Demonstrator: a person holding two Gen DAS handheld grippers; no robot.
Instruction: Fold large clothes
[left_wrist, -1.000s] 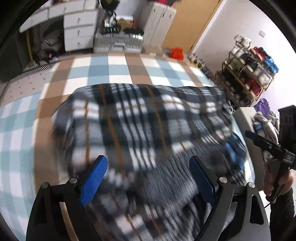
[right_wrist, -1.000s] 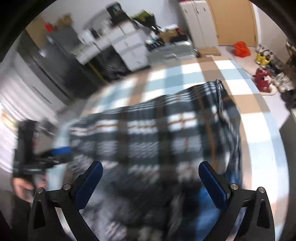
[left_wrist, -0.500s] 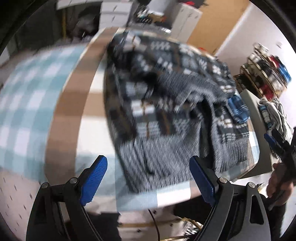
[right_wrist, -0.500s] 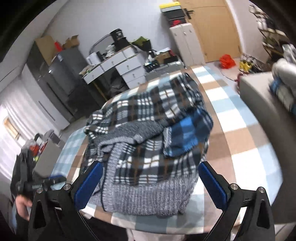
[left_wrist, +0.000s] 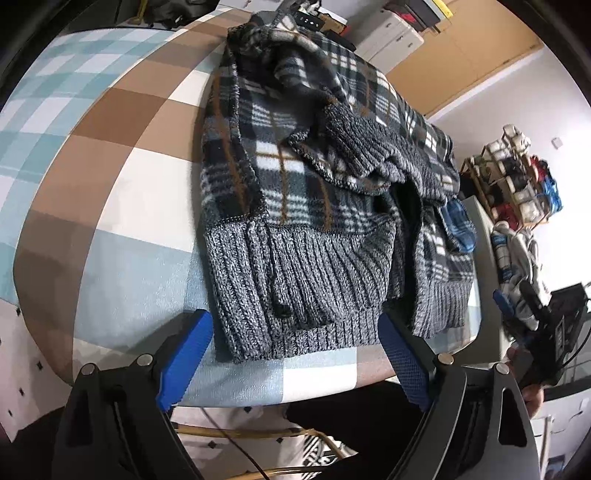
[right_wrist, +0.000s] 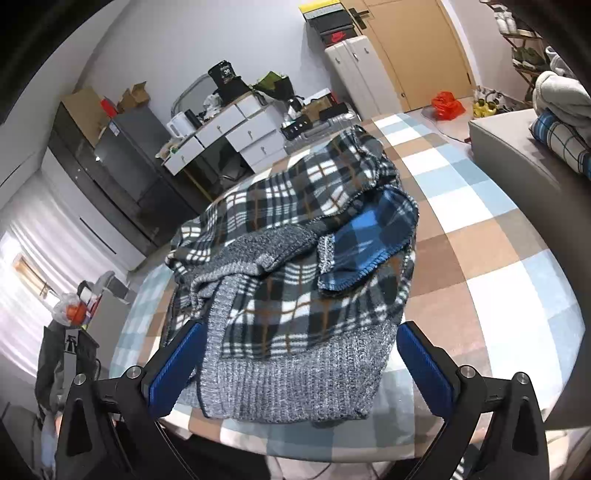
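Note:
A plaid fleece jacket (left_wrist: 295, 177) with a grey ribbed hem and a blue plaid lining (right_wrist: 369, 236) lies crumpled on a blue, brown and white checked cover (left_wrist: 122, 192). Its knit hem (left_wrist: 306, 291) faces the near edge. My left gripper (left_wrist: 293, 325) hovers over that hem, its jaws wide and closing slightly; the hem shows between the pads, which do not touch it. My right gripper (right_wrist: 299, 332) stands open over the hem's other end (right_wrist: 295, 380), gripping nothing. In the left wrist view a hand holds the right gripper (left_wrist: 532, 310) at the far right.
A grey bench (right_wrist: 517, 147) with piled clothes stands right of the cover. A shoe rack (left_wrist: 517, 177) lines the wall. White drawers (right_wrist: 240, 125), a dark fridge (right_wrist: 125, 147) and white cabinets (right_wrist: 354, 70) stand beyond the far edge.
Both grippers have pulled back to the near edge and dipped. The jacket, blurred and spread wide before, now lies still in a rumpled heap with its hem nearest.

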